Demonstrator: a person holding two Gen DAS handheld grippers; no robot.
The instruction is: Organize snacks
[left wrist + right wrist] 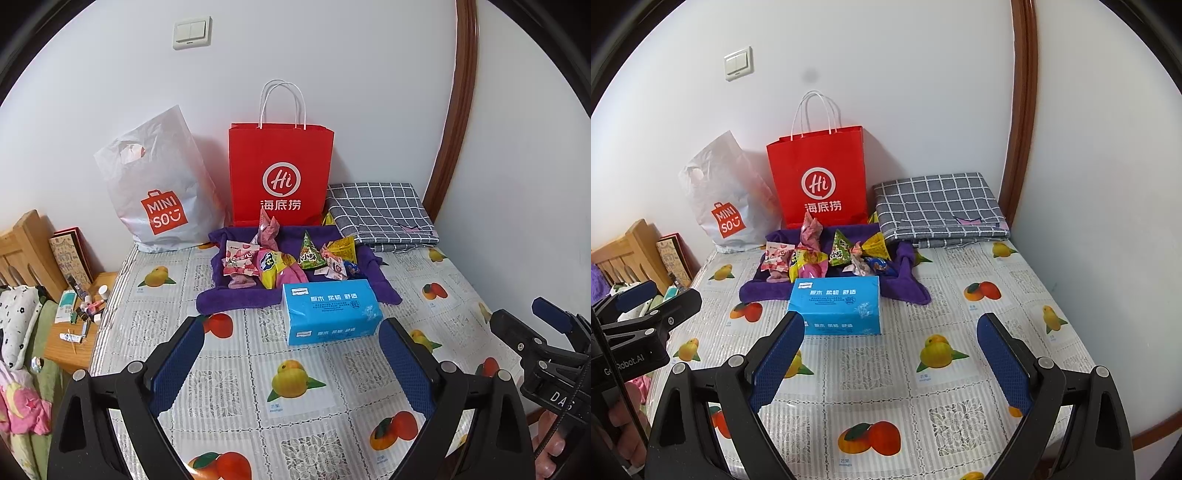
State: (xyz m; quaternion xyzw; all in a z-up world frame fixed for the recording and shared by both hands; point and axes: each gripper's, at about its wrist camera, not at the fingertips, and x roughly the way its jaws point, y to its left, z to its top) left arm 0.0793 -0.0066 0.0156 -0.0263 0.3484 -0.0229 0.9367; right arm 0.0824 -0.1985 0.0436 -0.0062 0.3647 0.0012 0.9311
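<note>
Your snacks (pixel 280 260) lie in a loose heap on a purple towel (pixel 236 295) spread toward the far edge of the counter (pixel 229 398), which wears a fruit-print cover. Among them you have a pink strawberry packet (pixel 239 263), a yellow bag (pixel 275 268) and a green triangular pouch (pixel 310 254). A blue tissue pack (pixel 330 312) sits touching the towel's near edge, between the heap and your tools. Behind the towel, against the wall, a red paper bag (pixel 280 173) stands upright, with a white Miniso plastic bag (pixel 159 188) leaning near its left and a folded grey checked cloth (pixel 384 216) lying in the far right corner. Your left tool (pixel 291 365) hangs above the counter's near part, released, its blue pads wide apart around nothing. Your right tool (pixel 890 362) hangs beside it, likewise spread and gripping nothing.
</note>
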